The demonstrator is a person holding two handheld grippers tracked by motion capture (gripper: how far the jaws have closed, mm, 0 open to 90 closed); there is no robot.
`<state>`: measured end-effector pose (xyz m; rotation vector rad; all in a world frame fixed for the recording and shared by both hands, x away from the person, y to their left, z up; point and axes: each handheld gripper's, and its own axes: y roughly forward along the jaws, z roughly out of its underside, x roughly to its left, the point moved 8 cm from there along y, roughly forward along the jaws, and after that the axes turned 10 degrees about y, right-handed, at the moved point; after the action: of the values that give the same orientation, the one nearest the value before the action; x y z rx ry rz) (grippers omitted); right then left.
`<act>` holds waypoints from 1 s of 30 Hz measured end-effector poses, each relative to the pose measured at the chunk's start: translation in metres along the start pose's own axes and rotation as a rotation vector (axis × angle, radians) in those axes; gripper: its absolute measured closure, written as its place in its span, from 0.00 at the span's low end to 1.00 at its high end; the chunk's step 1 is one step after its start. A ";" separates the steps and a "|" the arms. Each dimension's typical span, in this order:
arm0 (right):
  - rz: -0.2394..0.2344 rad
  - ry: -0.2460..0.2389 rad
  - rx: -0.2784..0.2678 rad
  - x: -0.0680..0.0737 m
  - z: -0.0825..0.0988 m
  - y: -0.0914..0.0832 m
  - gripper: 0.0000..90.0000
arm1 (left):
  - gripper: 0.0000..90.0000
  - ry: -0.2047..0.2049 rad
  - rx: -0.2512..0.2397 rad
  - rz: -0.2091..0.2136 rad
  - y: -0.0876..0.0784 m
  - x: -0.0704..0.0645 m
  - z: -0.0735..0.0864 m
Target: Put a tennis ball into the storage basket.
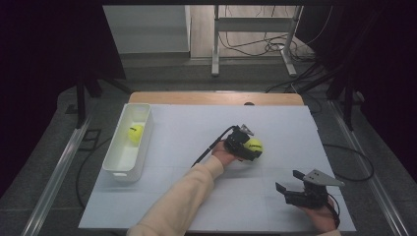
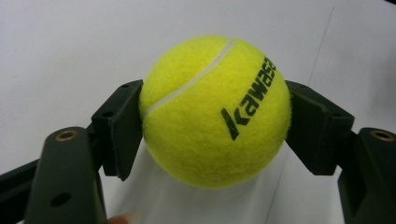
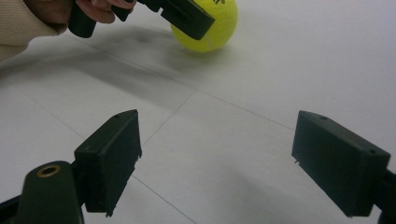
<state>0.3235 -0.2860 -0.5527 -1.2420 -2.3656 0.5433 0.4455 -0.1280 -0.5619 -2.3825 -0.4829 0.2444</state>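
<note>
Grasp step: left claw (image 1: 251,147) clamped on tennis ball (image 2: 215,112), mid-surface (image 1: 196,206). Right claw (image 3: 217,163) open, idle at 5 o'clock. Next, probably: lift, carry toward white bin (image 1: 117,164) at 9 o'clock, second ball (image 1: 135,133) inside.

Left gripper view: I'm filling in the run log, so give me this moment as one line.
left gripper: shut on yellow felt tennis ball | right gripper: open, nothing between | second yellow ball: in white plastic bin

Yellow tennis ball (image 2: 215,112), black lettering, white bin (image 1: 118,157)
</note>
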 end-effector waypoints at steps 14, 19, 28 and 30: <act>0.003 -0.001 -0.006 0.000 -0.001 -0.001 0.18 | 0.30 0.005 -0.019 -0.008 -0.018 -0.002 0.003; 0.004 -0.002 -0.006 0.000 -0.001 0.000 0.18 | 0.30 0.001 -0.030 -0.013 -0.027 -0.001 0.006; 0.008 0.000 -0.007 0.000 -0.001 -0.001 0.18 | 0.30 -0.008 -0.055 -0.020 -0.042 0.000 0.011; 0.008 -0.001 -0.006 0.000 -0.001 -0.001 0.18 | 0.30 -0.002 -0.054 -0.021 -0.045 0.000 0.012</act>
<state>0.3236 -0.2858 -0.5512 -1.2545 -2.3664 0.5397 0.4294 -0.0901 -0.5413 -2.4288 -0.5216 0.2266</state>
